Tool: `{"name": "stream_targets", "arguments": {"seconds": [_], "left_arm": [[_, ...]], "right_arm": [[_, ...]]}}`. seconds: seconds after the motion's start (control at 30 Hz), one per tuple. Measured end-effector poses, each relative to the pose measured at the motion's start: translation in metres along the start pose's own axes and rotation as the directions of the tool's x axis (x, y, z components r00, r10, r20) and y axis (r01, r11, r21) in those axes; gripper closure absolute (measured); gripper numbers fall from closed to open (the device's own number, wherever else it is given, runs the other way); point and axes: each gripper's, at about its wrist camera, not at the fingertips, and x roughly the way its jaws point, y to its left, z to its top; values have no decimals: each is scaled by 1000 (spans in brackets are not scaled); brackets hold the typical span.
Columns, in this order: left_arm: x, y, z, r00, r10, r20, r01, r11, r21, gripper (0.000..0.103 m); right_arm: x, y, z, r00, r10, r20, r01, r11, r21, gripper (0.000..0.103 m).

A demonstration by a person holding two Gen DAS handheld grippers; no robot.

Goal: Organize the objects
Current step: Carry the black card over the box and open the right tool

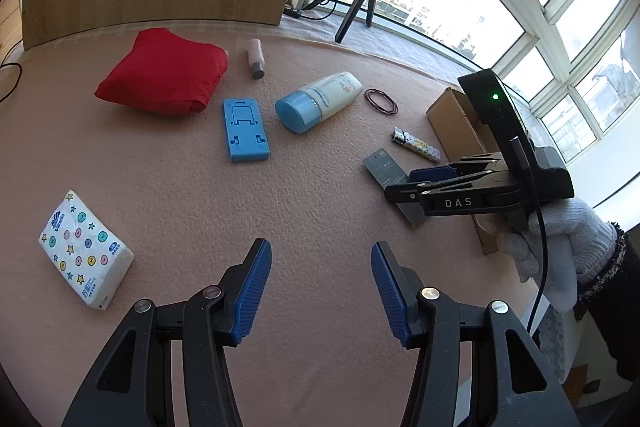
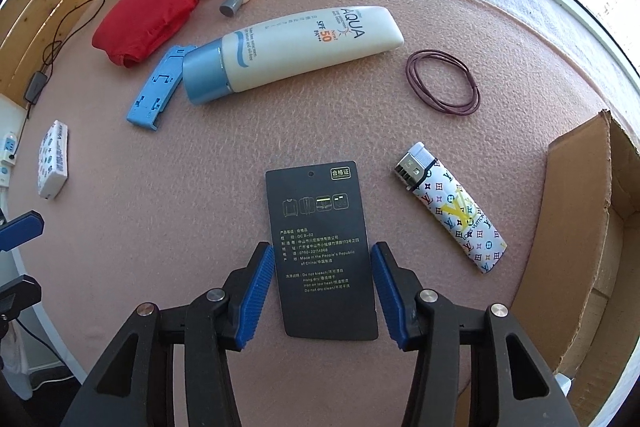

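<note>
Between right gripper fingers: dark tag | flat on mat

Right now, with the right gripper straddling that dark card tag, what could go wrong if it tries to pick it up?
1. The dark card tag lies flat on the pink mat; the right gripper has a pad at each long edge, so closing may buckle it or slip off it.
2. The lighter lies close by on the right; a sideways swing toward the cardboard box could knock it.
</note>
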Motion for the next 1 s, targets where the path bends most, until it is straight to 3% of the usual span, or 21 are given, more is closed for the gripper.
{"name": "stream_targets", "arguments": {"seconds": [0.17, 0.47, 0.73, 1.0], "left_arm": [[5, -8, 1, 1000, -6, -7, 6, 1000, 11, 47], [14, -30, 3, 1000, -22, -16, 22, 999, 37, 47], [22, -52, 4, 999, -36, -32, 38, 996, 79, 47], [29, -66, 6, 998, -41, -42, 45, 993, 106, 47]], "right_arm": [[-12, 0, -15, 999, 27, 37, -29, 998, 49, 57], [-74, -23, -41, 980, 21, 197, -57, 983, 177, 57], [-113, -67, -75, 957, -72, 280, -18, 952, 307, 57], [-119, -121, -107, 953, -143, 268, 8, 893, 449, 57]]}}
